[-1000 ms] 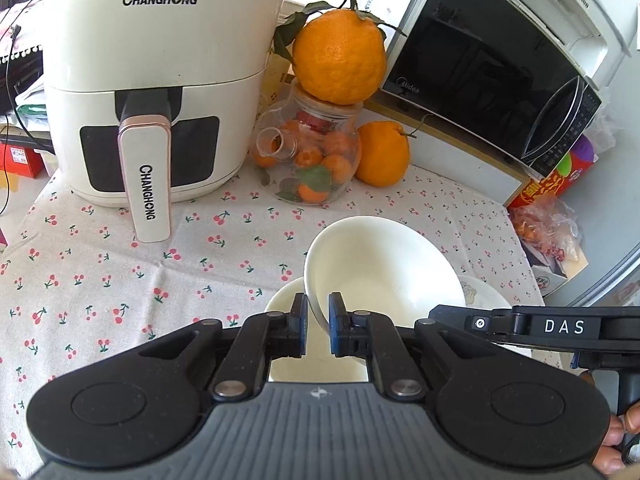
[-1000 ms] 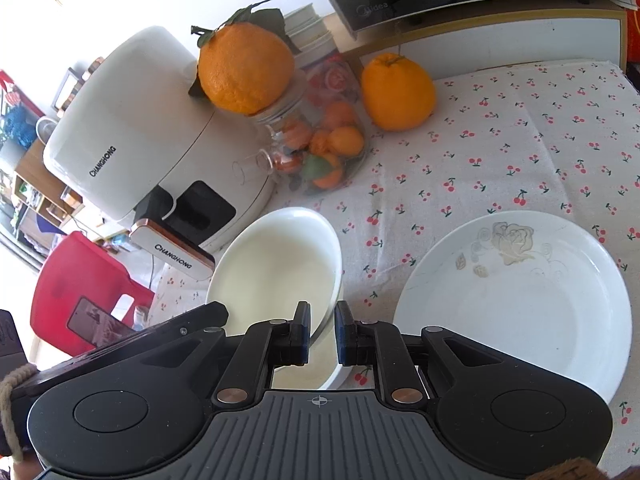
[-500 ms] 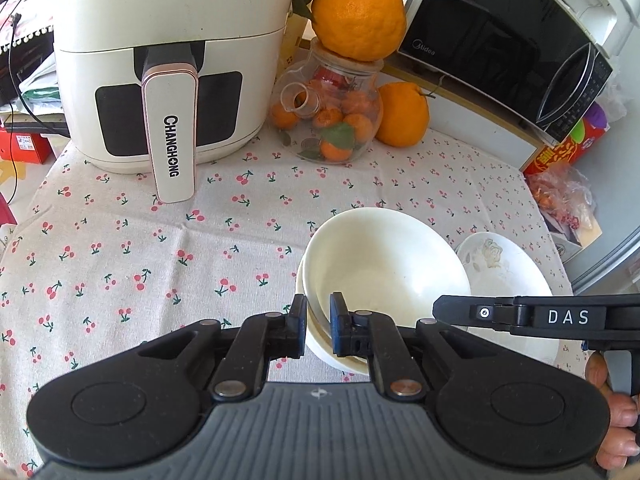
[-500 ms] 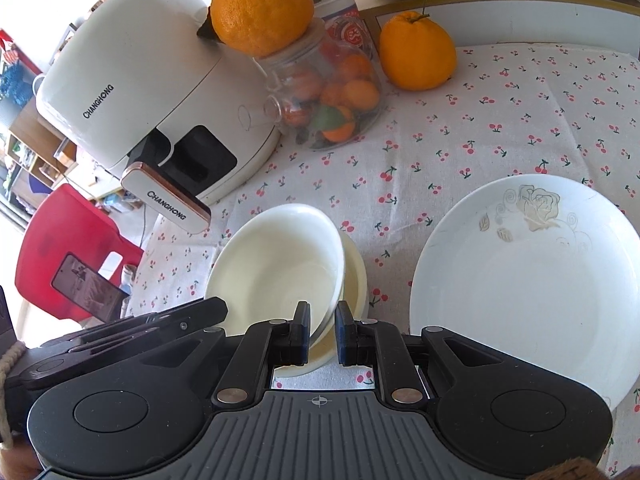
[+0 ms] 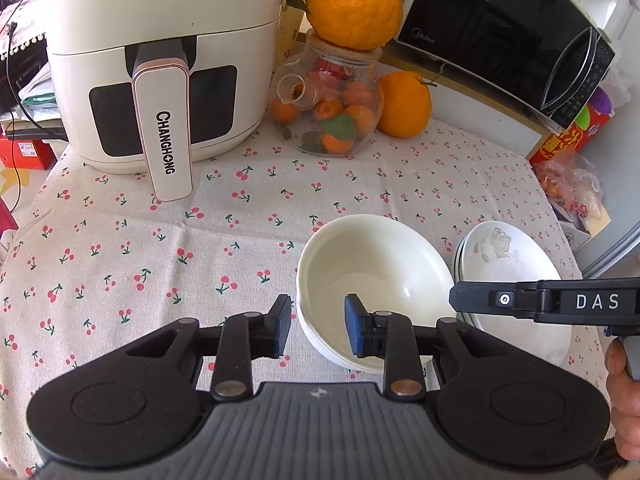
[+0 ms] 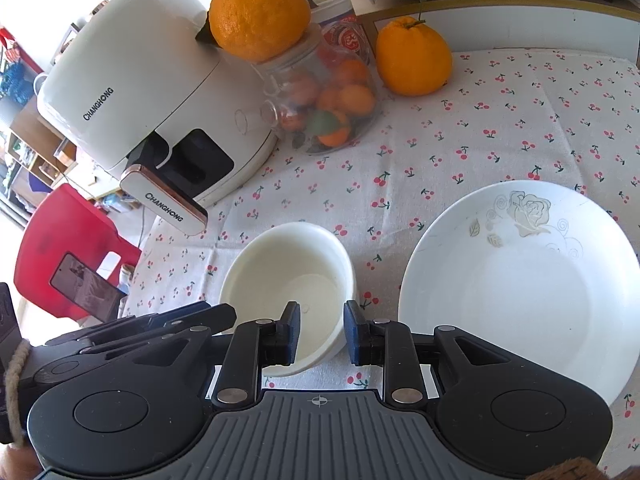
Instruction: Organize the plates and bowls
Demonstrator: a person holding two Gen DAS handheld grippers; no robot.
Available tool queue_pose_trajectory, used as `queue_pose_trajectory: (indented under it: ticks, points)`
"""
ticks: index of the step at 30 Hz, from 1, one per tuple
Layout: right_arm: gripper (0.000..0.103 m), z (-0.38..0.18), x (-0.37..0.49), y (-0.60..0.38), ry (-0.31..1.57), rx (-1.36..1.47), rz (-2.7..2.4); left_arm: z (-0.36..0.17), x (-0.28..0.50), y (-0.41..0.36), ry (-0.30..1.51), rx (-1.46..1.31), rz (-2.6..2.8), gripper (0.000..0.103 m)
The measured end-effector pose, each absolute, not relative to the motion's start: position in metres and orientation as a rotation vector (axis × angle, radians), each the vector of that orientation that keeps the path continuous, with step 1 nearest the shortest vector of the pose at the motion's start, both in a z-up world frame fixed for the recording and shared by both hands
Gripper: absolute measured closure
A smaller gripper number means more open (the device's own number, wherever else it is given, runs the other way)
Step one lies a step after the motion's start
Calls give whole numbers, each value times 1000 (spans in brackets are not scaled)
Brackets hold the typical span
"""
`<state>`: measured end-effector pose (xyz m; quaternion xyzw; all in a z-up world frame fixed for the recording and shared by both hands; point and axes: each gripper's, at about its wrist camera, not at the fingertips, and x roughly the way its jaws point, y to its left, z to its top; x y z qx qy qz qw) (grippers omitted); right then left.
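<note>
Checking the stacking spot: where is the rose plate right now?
In the right wrist view the rose plate lies on the cherry tablecloth at the right, beside the white bowl and in front of the loose orange.

White bowls (image 5: 372,280); rose-printed white plate (image 6: 520,280); cherry-print tablecloth (image 5: 160,248); black tongs (image 5: 318,328)

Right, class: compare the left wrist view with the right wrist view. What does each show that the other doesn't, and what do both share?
Only the left wrist view shows the black microwave door and the red snack packet. Only the right wrist view shows the red plastic chair with a phone on it. Both share the round white bowl, the white rose-patterned plate, the white air fryer and open tongs astride the bowl's rim.
</note>
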<state>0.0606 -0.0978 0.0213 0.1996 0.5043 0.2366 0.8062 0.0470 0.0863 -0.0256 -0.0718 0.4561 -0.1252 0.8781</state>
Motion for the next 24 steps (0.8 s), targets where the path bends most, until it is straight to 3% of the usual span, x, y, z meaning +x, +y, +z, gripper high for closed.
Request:
queue_pose_trajectory:
  ticks: [7, 10, 12, 18, 24]
  points:
    - [67, 24, 60, -104, 1043, 421, 503, -27, 46, 83, 947, -138, -293, 53]
    - [47, 26, 60, -107, 1006, 419, 530, -28, 44, 81, 939, -117, -323, 44]
    - [38, 27, 59, -109, 978, 405, 542, -28, 42, 79, 935, -94, -343, 30]
    - [26, 29, 55, -112, 903, 326, 564, -30, 34, 74, 898, -18, -380, 13]
    - [21, 21, 51, -112, 828, 222, 553, -41, 25, 70, 827, 33, -439, 4]
